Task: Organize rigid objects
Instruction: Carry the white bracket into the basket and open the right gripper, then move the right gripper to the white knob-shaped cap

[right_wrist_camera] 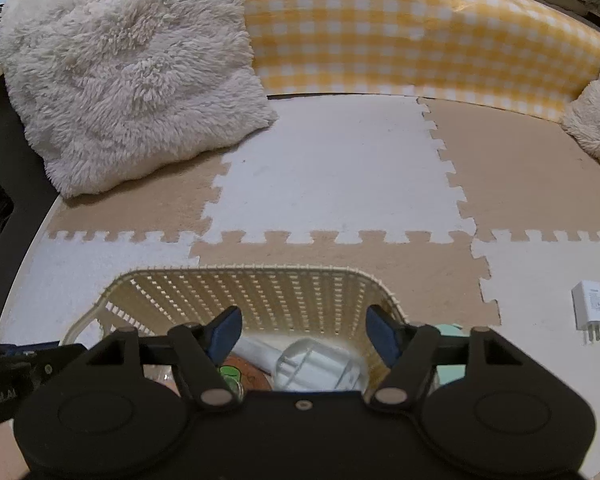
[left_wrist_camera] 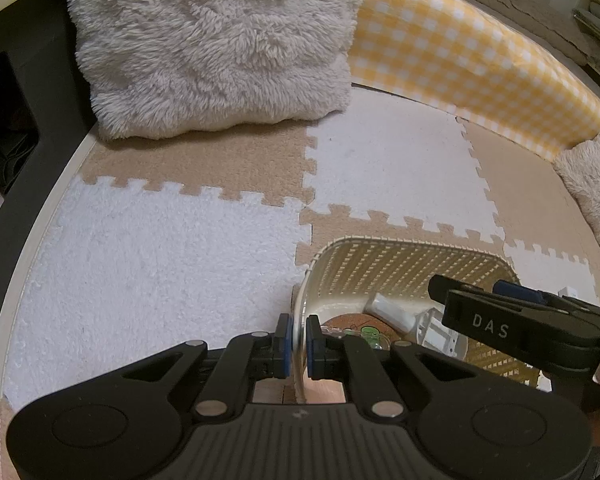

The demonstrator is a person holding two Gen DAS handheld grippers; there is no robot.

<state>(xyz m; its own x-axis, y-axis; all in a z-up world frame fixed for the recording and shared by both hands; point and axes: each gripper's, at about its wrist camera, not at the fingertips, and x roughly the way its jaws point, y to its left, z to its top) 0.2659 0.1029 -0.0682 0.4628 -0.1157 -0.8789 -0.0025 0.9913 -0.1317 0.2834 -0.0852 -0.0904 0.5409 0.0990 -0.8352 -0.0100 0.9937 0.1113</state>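
A cream woven plastic basket (left_wrist_camera: 400, 242) (right_wrist_camera: 240, 269) stands on the foam mat. My left gripper (left_wrist_camera: 298, 336) is shut on its left wall, one blue pad on each side of the rim. Inside lie a cork coaster with a green figure (left_wrist_camera: 356, 326) (right_wrist_camera: 252, 376), a white tube (left_wrist_camera: 392, 310) (right_wrist_camera: 256, 350) and a clear plastic piece (right_wrist_camera: 316, 366). My right gripper (right_wrist_camera: 302, 330) (left_wrist_camera: 468, 286) hangs open over the basket's inside with nothing between its pads. A white plug-in charger (right_wrist_camera: 590, 310) lies on the mat to the right of the basket.
Beige and white puzzle mat tiles (right_wrist_camera: 340, 176) cover the floor. A fluffy cream pillow (left_wrist_camera: 216, 44) (right_wrist_camera: 128, 76) leans at the back left, a second one (right_wrist_camera: 596, 116) at the right. A yellow checked cushion (right_wrist_camera: 420, 36) runs along the back. Something mint green (right_wrist_camera: 448, 328) shows beside the basket's right wall.
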